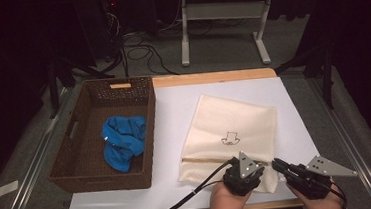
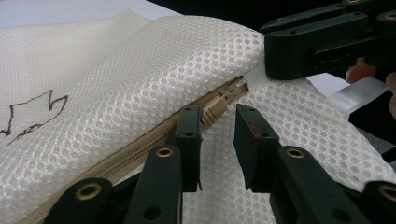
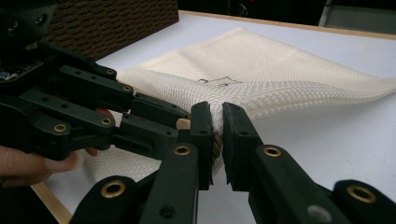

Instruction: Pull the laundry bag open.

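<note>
Both tongs work the mesh bag: right tongs pinch its corner, left tongs gape around the zipper pull.

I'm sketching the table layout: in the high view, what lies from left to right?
Brown wicker basket holding a blue cloth → cream mesh bag → right gripper pinching the bag's near right corner.

Cream mesh bag, blue cloth

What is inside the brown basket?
A crumpled blue cloth lies inside the basket, on its bottom. Whatever is under the cloth is covered and cannot be seen.
</note>
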`<action>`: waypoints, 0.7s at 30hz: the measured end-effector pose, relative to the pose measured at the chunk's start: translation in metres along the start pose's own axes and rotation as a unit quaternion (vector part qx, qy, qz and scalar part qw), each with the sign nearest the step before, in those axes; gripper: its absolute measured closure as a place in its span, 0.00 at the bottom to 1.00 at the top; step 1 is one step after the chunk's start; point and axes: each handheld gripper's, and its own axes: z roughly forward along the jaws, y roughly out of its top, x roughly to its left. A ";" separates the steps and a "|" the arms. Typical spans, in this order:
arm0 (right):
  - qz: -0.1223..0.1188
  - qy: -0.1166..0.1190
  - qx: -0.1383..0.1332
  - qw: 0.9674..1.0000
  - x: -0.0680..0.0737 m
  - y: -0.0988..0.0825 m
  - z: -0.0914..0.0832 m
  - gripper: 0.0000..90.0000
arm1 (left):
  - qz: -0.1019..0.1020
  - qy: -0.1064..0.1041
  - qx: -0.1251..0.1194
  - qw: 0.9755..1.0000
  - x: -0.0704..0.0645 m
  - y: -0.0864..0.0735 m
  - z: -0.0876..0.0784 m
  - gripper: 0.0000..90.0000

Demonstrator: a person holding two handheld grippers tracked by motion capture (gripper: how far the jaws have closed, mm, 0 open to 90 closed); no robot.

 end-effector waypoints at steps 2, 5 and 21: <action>0.000 0.000 -0.001 1.000 0.000 0.000 0.000 0.94 | 0.002 0.001 0.000 1.000 0.000 0.000 -0.001 0.83; 0.000 0.000 -0.001 1.000 0.000 0.000 0.000 0.94 | 0.001 -0.003 -0.003 1.000 0.000 0.000 -0.001 0.85; -0.005 0.000 -0.001 1.000 0.000 0.000 0.000 0.94 | -0.001 -0.016 -0.011 1.000 -0.002 0.000 0.000 0.96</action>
